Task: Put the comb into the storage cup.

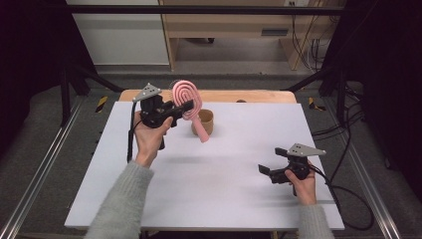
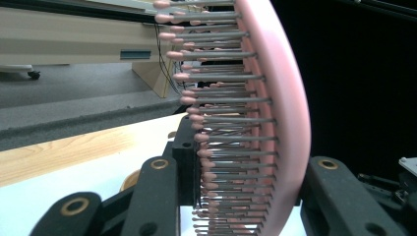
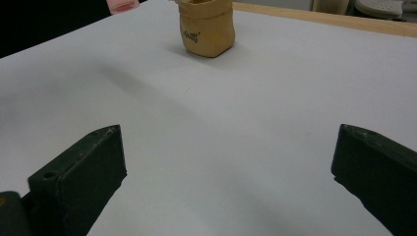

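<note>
A pink paddle hairbrush (image 1: 187,98) hangs in the air over the far left of the white tabletop (image 1: 224,189), its handle slanting down toward a small tan pouch (image 1: 206,122). My left gripper (image 1: 185,107) is shut on the brush head. In the left gripper view the hairbrush (image 2: 275,98) stands edge-on between the black jaws of the left gripper (image 2: 246,182), bristles pointing left. My right gripper (image 1: 265,171) rests low at the table's right, open with nothing in it. The right gripper view shows the right gripper (image 3: 226,167) spread wide, the pouch (image 3: 206,27) upright ahead, and the handle's tip (image 3: 120,5).
A wooden strip (image 1: 249,95) runs along the far edge of the white top. Beyond it stand a wooden desk (image 1: 224,25) and a white cabinet (image 1: 119,35). Cables (image 1: 348,149) lie on the floor at the right, and metal rails flank the table.
</note>
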`<state>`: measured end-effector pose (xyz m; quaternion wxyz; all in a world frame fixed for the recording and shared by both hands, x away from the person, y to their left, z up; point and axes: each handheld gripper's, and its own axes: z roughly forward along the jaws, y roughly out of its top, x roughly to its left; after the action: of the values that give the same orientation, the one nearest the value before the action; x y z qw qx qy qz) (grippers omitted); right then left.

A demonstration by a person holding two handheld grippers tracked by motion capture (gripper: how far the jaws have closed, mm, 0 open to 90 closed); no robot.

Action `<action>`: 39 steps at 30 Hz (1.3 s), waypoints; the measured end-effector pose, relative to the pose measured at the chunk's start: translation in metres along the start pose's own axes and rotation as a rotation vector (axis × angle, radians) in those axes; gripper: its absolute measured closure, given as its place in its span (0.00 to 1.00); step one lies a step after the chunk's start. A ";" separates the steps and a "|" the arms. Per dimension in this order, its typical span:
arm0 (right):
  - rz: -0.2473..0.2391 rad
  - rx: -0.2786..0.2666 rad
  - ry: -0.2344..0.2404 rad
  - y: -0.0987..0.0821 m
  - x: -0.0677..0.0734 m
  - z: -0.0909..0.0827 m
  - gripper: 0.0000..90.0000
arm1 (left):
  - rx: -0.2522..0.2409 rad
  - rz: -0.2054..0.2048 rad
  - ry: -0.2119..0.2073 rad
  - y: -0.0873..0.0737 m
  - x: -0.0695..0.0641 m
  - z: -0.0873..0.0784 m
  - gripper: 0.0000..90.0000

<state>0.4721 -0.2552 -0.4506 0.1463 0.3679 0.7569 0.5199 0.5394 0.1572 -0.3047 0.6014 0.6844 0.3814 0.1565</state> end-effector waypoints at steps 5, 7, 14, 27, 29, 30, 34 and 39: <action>-0.001 -0.002 -0.002 0.000 0.000 0.000 0.01 | -0.007 0.002 0.007 0.003 0.001 0.006 0.69; -0.002 -0.002 -0.002 0.000 0.000 0.000 0.00 | -0.010 -0.001 0.015 0.005 0.001 0.009 0.69; 0.001 0.001 0.004 0.000 0.000 0.000 0.00 | -0.012 -0.011 0.024 0.008 0.006 0.015 0.69; -0.002 0.008 0.002 -0.001 -0.001 0.001 0.00 | -0.023 -0.015 0.044 0.016 0.011 0.029 0.69; -0.002 0.008 0.002 -0.001 -0.001 0.001 0.00 | -0.025 -0.019 0.048 0.017 0.012 0.031 0.69; 0.000 0.009 0.002 -0.001 -0.001 0.000 0.00 | -0.026 -0.019 0.053 0.018 0.013 0.032 0.69; 0.002 0.005 0.003 -0.001 -0.001 0.000 0.00 | -0.031 -0.028 0.059 0.020 0.016 0.035 0.69; -0.001 0.006 0.003 -0.001 -0.001 0.000 0.00 | -0.031 -0.028 0.069 0.022 0.018 0.040 0.69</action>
<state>0.4723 -0.2556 -0.4519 0.1441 0.3670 0.7591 0.5180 0.5855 0.1421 -0.2975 0.6004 0.6639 0.4089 0.1777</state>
